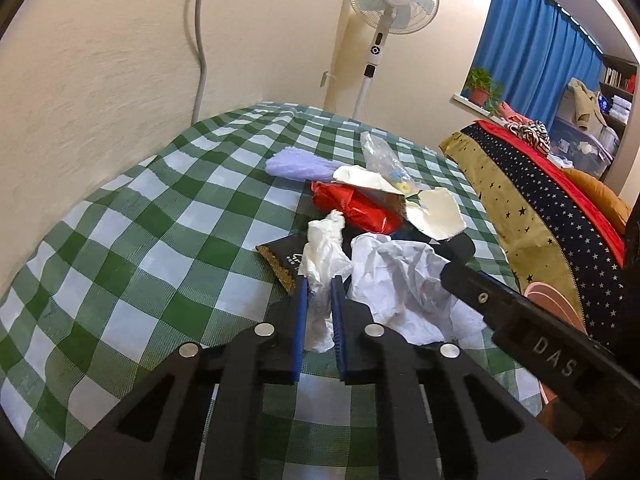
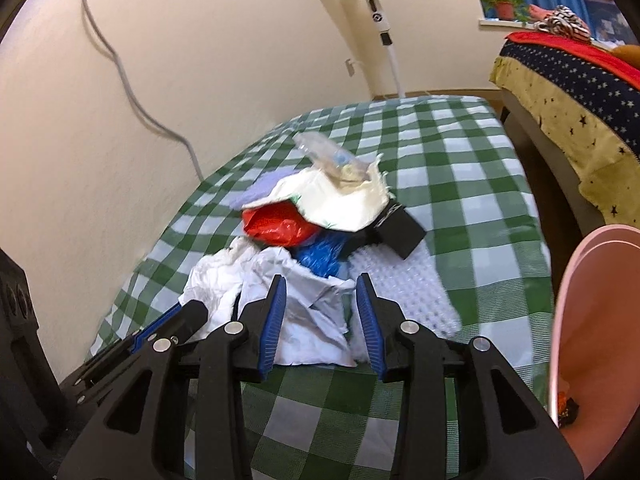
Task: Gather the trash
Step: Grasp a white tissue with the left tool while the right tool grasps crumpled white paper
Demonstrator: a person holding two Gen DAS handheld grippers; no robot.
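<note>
Two grippers work one heap of trash on the green-checked table point(image 1: 140, 208). The left gripper point(image 1: 319, 280) has its jaws pinched on a crumpled white tissue point(image 1: 322, 256), which rises from between the blue pads and bulges above their tips. The right gripper point(image 2: 320, 280) has its jaws partly apart, straddling a crumpled sheet of white paper point(image 2: 304, 304); whether the pads press it I cannot tell. Beyond the right jaws lie a blue plastic bag point(image 2: 320, 258), a red plastic bag point(image 2: 276, 226) and a cream torn wrapper point(image 2: 340, 204). Right of those jaws stands a pink bin point(image 2: 596, 320).
</note>
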